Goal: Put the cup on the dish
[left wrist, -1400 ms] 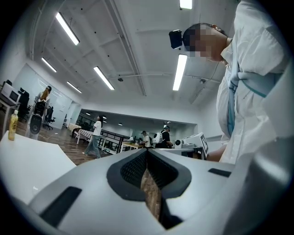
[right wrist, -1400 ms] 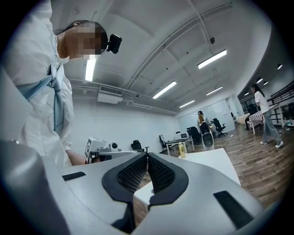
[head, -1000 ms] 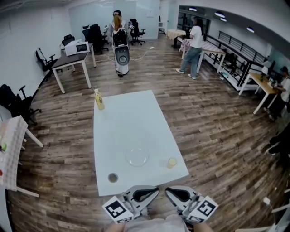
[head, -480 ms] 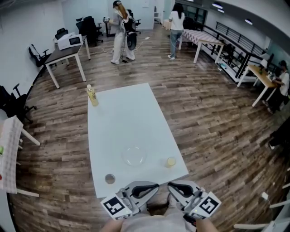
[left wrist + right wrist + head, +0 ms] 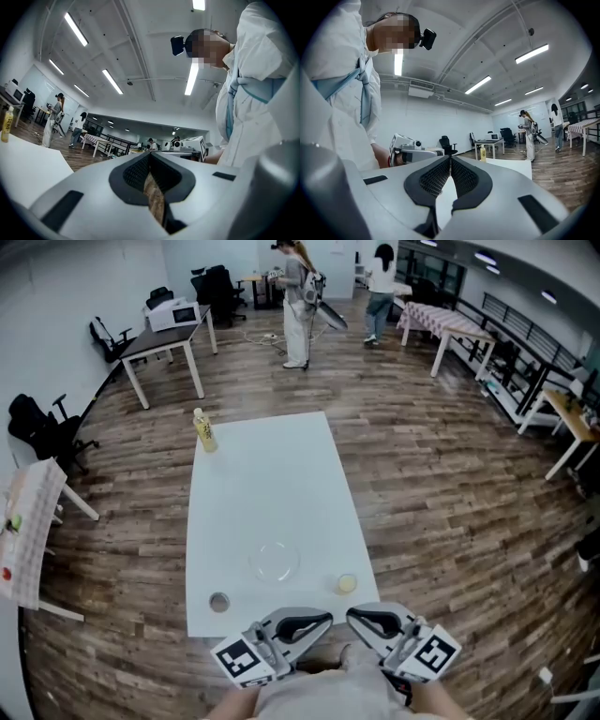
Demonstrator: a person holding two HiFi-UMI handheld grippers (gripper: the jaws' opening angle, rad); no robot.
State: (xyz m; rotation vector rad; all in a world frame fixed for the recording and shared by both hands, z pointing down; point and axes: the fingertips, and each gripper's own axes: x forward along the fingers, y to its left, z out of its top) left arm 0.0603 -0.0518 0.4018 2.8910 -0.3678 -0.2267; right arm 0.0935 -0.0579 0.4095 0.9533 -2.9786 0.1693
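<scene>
A clear glass dish [image 5: 275,562] lies on the white table [image 5: 267,493] near its front edge. A small cup [image 5: 347,584] with a yellowish inside stands to the dish's right, apart from it. Both grippers hang just off the table's front edge, close to my body, their tips turned toward each other. The left gripper [image 5: 322,620] [image 5: 150,153] is shut with nothing between its pads. The right gripper [image 5: 356,617] [image 5: 450,157] is likewise shut and empty. Neither gripper view shows the cup or the dish.
A small dark round object [image 5: 219,602] sits at the table's front left. A yellow bottle [image 5: 203,430] stands at the far left corner. Beyond the table are desks, office chairs and two people [image 5: 298,306] on the wooden floor.
The head view has shifted and the table's front edge now lies closer to the grippers. Both grippers stay shut and empty. The people at the back have moved.
</scene>
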